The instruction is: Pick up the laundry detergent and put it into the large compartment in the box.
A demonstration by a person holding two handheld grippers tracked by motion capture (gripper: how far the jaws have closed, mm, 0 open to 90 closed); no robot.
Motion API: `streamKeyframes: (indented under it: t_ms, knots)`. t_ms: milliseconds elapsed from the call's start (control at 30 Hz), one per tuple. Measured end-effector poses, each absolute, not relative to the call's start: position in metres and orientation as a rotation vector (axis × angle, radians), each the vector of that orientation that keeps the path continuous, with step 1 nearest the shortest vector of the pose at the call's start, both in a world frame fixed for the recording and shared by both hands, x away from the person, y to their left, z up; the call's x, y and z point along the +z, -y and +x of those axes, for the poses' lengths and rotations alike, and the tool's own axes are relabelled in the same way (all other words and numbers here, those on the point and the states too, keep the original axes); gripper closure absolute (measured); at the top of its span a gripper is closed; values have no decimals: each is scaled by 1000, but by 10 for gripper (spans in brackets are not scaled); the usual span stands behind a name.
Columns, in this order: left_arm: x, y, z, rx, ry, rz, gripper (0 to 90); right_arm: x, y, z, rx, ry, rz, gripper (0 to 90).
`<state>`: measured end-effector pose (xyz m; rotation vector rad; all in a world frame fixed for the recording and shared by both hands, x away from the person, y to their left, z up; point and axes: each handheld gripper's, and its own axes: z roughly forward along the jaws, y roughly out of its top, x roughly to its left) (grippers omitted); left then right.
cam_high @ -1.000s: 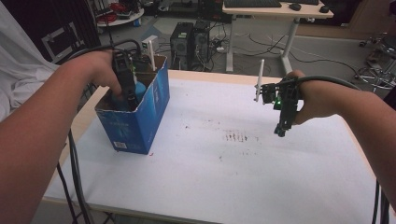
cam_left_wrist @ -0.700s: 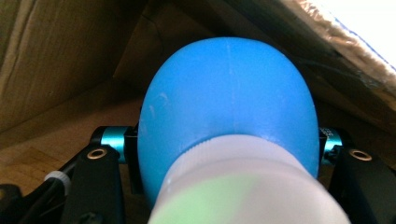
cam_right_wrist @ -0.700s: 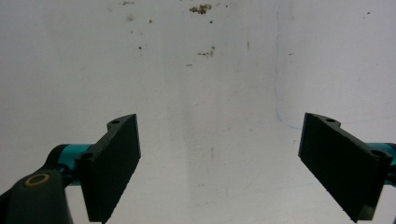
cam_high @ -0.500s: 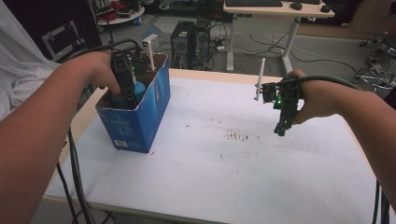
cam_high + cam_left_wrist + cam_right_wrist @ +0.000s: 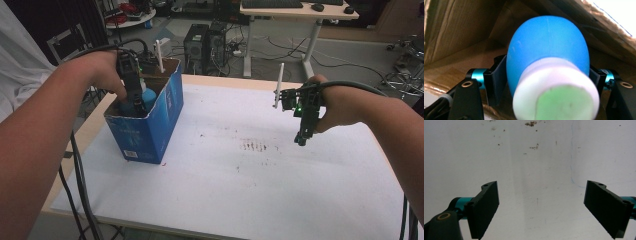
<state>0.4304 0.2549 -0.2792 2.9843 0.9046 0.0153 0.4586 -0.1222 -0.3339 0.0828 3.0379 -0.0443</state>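
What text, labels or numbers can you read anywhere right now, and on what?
No text can be read.
Blue cardboard box: a white label patch low on its near face, print too small and blurred to read.
Blue bottle between the left gripper jaws: plain blue body, white cap, no lettering visible.
White table: stains and marks, no writing.
Right gripper: no markings on its open black jaws.

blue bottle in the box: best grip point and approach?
Grip the blue bottle across its rounded body just below the white cap, coming down through the open top of the box. The left tongs are already clamped there; the walls block a side approach.
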Motion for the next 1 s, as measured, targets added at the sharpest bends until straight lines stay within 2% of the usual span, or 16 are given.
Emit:
streamKeyframes:
  t_ms: [233, 533, 933, 1000]
  knots:
    - [-277, -254, 430, 16, -902, 2991, 319, -332, 119, 457, -23, -3034, 71, 119]
    - [-264, -254, 428, 58, -916, 2998, 273, -330, 125, 458, -28, -3031, 85, 119]
    - [-236, -251, 419, 81, -942, 2990, 256, -330, 124, 457, -18, -3034, 74, 119]
    - [-230, -251, 417, 90, -936, 2985, 230, -330, 123, 457, -13, -3035, 77, 119]
